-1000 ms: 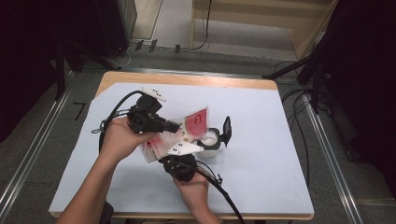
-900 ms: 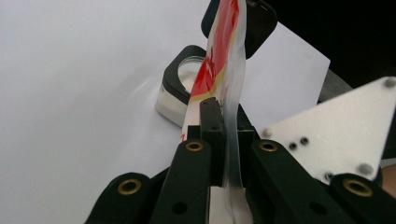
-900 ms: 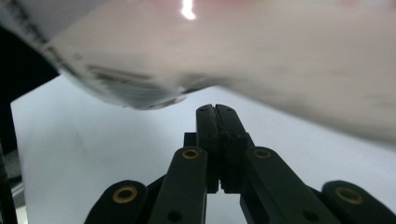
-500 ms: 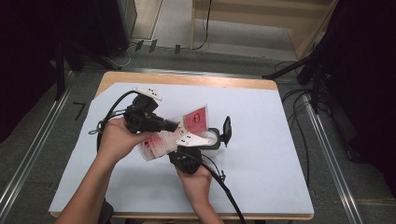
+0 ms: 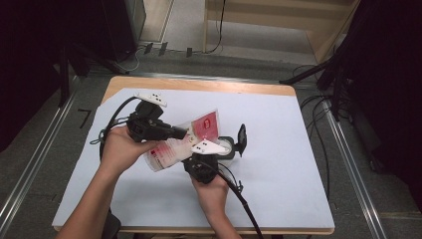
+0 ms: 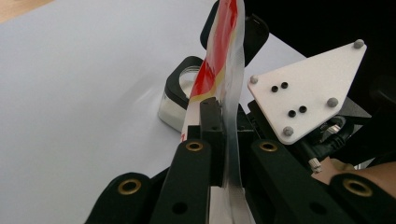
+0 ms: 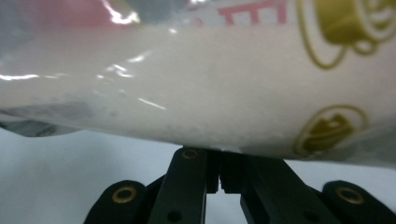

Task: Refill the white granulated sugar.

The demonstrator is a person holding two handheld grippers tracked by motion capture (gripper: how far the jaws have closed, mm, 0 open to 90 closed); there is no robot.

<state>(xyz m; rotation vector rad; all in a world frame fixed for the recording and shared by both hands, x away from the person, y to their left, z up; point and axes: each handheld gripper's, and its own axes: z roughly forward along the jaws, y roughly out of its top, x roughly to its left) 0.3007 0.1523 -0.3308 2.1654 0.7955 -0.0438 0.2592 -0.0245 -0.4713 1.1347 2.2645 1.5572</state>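
**A:** Pouch (image 5: 185, 137) first — where is it, and how does it behave?

**B:** It hangs above the desk (image 5: 298, 164), held between both tools, tilted toward a small jar (image 5: 226, 147). It is a clear plastic bag with red and gold print and pale, fine contents. I judge it soft and floppy: the film is glossy, likely slippery, and the fill would shift and sag when tipped.

**A:** Heavy?

**B:** Probably light to moderate. The belly bulges in the right gripper view (image 7: 196, 107), so the weight sits low.

**A:** Where would you take hold?

**B:** On the flat sealed edges, not the belly. The left gripper (image 6: 219, 140) has its fingers closed narrow on a thin edge of the film, which runs up between them. The right gripper (image 7: 219, 175) has its fingers pinched together on the bottom edge.

**A:** And the jar?

**B:** A small clear jar with a black rim, standing on the desk just beside the pouch's red end (image 6: 224, 51). Its hinged black lid (image 5: 242, 138) stands up open. Something whitish seems to lie inside, though how full it is I cannot tell.

**A:** Risk?

**B:** Thin film slipping from the fingers, or powder missing the narrow mouth.
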